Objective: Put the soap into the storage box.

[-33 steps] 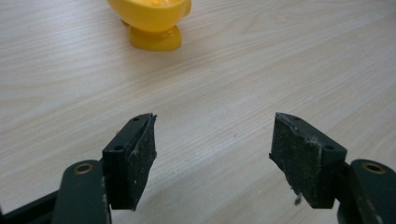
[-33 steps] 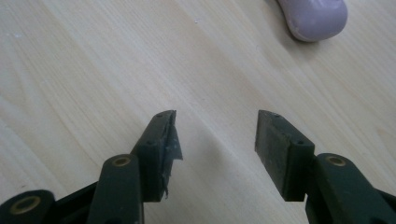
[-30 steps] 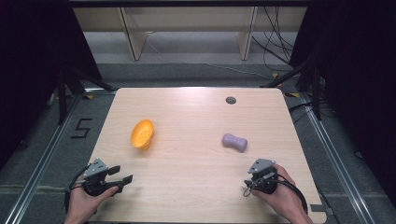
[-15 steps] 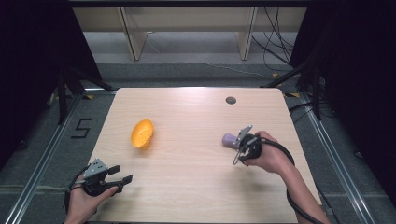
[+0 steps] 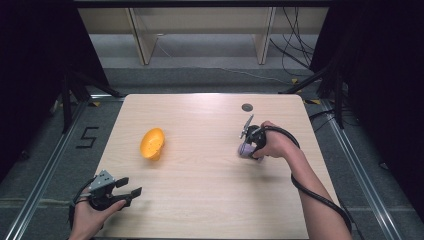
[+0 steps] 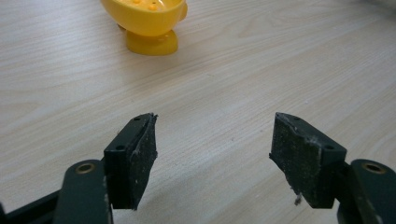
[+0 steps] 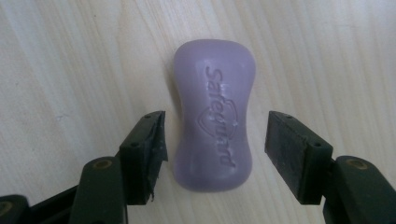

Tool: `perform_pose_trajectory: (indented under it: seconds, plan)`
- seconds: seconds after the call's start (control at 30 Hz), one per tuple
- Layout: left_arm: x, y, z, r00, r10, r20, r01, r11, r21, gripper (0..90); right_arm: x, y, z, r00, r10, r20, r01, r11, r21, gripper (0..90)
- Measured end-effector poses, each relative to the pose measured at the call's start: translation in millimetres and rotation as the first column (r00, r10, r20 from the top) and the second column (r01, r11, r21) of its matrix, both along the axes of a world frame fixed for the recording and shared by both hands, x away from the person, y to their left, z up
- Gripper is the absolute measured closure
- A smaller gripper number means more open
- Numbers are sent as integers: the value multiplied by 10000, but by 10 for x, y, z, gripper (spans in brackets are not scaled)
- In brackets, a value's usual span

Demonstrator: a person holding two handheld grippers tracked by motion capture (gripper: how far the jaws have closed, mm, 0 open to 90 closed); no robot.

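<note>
A purple bar of soap (image 7: 215, 116) lies flat on the wooden table (image 5: 200, 200), with raised lettering on its top. My right gripper (image 7: 215, 154) is open straight above it, one jaw on each side of the bar's near half, neither jaw touching it. In the high view the soap (image 5: 245, 150) peeks out under the right gripper (image 5: 250, 142) at the table's right. A yellow soap dish (image 5: 152, 143) stands left of centre; its foot and bowl (image 6: 147, 21) show far ahead of my left gripper (image 6: 215, 158). That left gripper (image 5: 120, 190) rests open near the front left edge with nothing in it.
A round dark cable hole (image 5: 247, 107) sits in the table near the far edge, beyond the right hand. A cable loops from the right gripper along the forearm (image 5: 310, 185). Shelving legs (image 5: 142, 40) stand on the floor behind the table.
The right hand has travelled forward from the front right edge to the soap and now hovers its open jaws over it. The left gripper has stayed in place.
</note>
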State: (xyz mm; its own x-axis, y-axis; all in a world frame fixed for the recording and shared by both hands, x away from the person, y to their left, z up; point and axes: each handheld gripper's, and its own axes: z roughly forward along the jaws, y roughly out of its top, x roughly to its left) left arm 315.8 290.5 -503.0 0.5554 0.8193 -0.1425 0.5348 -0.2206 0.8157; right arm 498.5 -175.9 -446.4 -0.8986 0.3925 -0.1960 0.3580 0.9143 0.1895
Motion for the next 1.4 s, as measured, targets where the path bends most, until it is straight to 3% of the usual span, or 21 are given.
perform_pose_trajectory:
  seconds: [0.07,0.13,0.2,0.33,0.4,0.43,0.47,0.5,0.53,0.63,0.83,0.9,1.0,1.07,1.4]
  plan:
    - [0,-6,-2,10000,5,-38,-5,10000,-38,304,45,23,-66,9999,142,18,-141,9988,-468,384]
    - [0,-9,-4,10000,9,-43,-10,10000,-28,302,67,41,-98,9996,268,6,-267,9990,-362,384]
    - [-2,-6,0,10000,-8,-60,9,9998,181,302,61,64,-125,9999,38,-117,-44,9989,-469,384]
    - [-1,-4,-1,10000,17,-63,-16,9999,161,301,107,65,-209,9991,341,-263,-357,9973,-637,410]
    - [-1,-4,0,10000,22,-51,-21,9999,154,302,122,57,-224,9988,338,-363,-364,9966,-734,447]
    - [1,-4,2,10000,37,46,-37,10000,-25,304,108,61,-225,9992,-24,-389,-7,9969,-785,465]
    - [3,4,5,10000,17,43,-17,10000,19,304,122,53,-228,9993,84,-370,-116,9963,-854,474]
    - [1,2,0,10000,67,-58,-67,10000,-25,304,141,46,-237,9984,229,-517,-270,9964,-808,475]
    - [2,-3,-6,10000,59,-38,-59,10000,-30,304,134,46,-242,9983,-11,-581,-32,9972,-743,476]
    - [-1,-9,-3,10000,17,0,-17,10000,19,304,158,53,-244,9987,208,-469,-243,9969,-746,491]
    - [-1,-8,-5,10000,32,-4,-32,10000,22,305,151,58,-242,9975,23,-711,-65,9982,-596,501]
    - [-2,-6,0,10000,3,-21,-3,9998,220,304,131,63,-231,9970,-200,-754,146,9973,-713,501]
    - [-1,-12,-5,10000,-5,20,5,10000,83,304,162,42,-231,9961,46,-879,-103,9978,-649,501]
    - [-1,-5,-1,10000,-9,-12,9,9998,218,304,171,48,-230,9953,60,-970,-120,9980,-618,500]
    - [2,-12,-10,10000,-55,-43,55,9999,87,303,175,60,-239,9937,-117,-1112,33,9971,-760,489]
